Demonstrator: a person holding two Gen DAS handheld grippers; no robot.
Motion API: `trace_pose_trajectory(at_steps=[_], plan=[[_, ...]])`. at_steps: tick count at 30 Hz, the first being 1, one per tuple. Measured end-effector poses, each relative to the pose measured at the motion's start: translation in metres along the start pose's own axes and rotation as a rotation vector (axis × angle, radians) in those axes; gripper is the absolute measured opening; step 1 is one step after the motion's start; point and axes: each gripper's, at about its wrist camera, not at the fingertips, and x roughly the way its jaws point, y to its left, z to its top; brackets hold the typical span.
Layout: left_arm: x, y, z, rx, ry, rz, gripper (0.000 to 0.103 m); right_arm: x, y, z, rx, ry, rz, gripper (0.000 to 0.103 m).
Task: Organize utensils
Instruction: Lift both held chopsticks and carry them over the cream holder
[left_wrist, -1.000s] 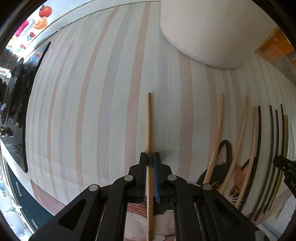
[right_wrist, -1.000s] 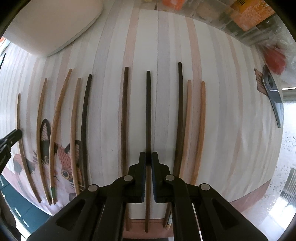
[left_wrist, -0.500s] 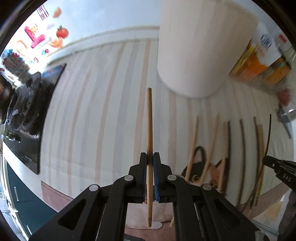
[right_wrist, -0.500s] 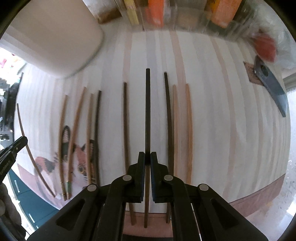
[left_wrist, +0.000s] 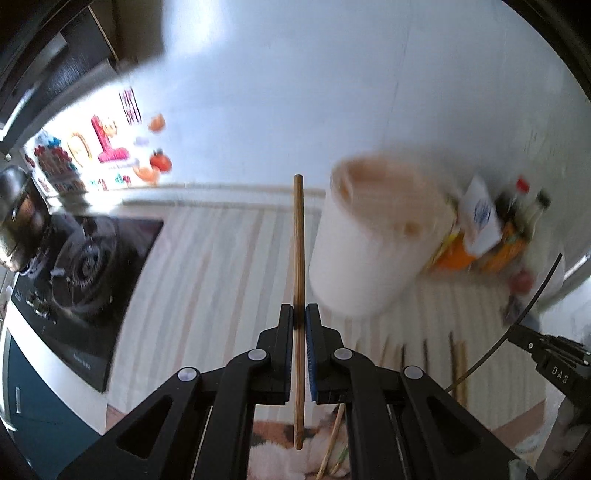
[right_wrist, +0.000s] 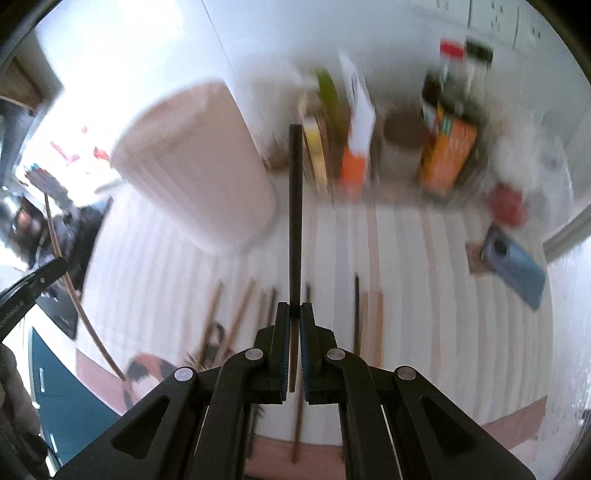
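Note:
My left gripper (left_wrist: 299, 314) is shut on a light wooden chopstick (left_wrist: 299, 258) and holds it well above the striped mat, pointing up just left of the white round holder (left_wrist: 369, 251). My right gripper (right_wrist: 294, 312) is shut on a dark chopstick (right_wrist: 295, 206), raised over the mat, to the right of the same holder (right_wrist: 195, 166). Several more chopsticks (right_wrist: 369, 317) lie in a row on the mat. The right gripper with its dark chopstick (left_wrist: 532, 306) shows at the right of the left wrist view.
A black stove (left_wrist: 85, 266) sits left of the mat. Boxes and bottles (right_wrist: 443, 147) stand along the back wall. A blue phone (right_wrist: 517, 266) lies at the mat's right. A cat-patterned cloth (right_wrist: 147, 369) lies at the near edge.
Both grippers have lifted their chopsticks off the mat and tilted up toward the white holder. The views now show the wall and the holder's rim.

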Motion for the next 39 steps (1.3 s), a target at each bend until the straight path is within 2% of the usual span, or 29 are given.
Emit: trace_pose_trajectory(at_steps=[2,10,13,17,21,27,33,39], plan=[[-0.012,0.002,0.015,-0.007,-0.043,-0.011,0.004,-0.003,0.007,0.020,-0.005,-0.041,0.016,0.005],[-0.065,0.008,0.093,-0.063,-0.221,-0.096,0.004,-0.059,0.035,0.101,-0.047,-0.213,0.068,0.005],[-0.075,0.003,0.122,-0.064,-0.292,-0.080,0.004,-0.074,0.045,0.133,-0.070,-0.273,0.052,0.005],[-0.065,-0.007,0.155,-0.063,-0.328,-0.055,0.004,-0.088,0.062,0.173,-0.101,-0.332,0.017,0.005],[-0.045,-0.012,0.176,-0.093,-0.324,-0.052,0.004,-0.085,0.080,0.202,-0.131,-0.360,-0.010,0.005],[-0.006,-0.010,0.196,-0.168,-0.277,-0.077,0.004,-0.058,0.088,0.230,-0.104,-0.350,0.002,0.005],[0.028,-0.002,0.196,-0.232,-0.215,-0.104,0.004,-0.030,0.089,0.236,-0.085,-0.301,0.030,0.005],[0.051,-0.003,0.195,-0.239,-0.171,-0.100,0.004,-0.010,0.090,0.233,-0.092,-0.263,0.051,0.005]])
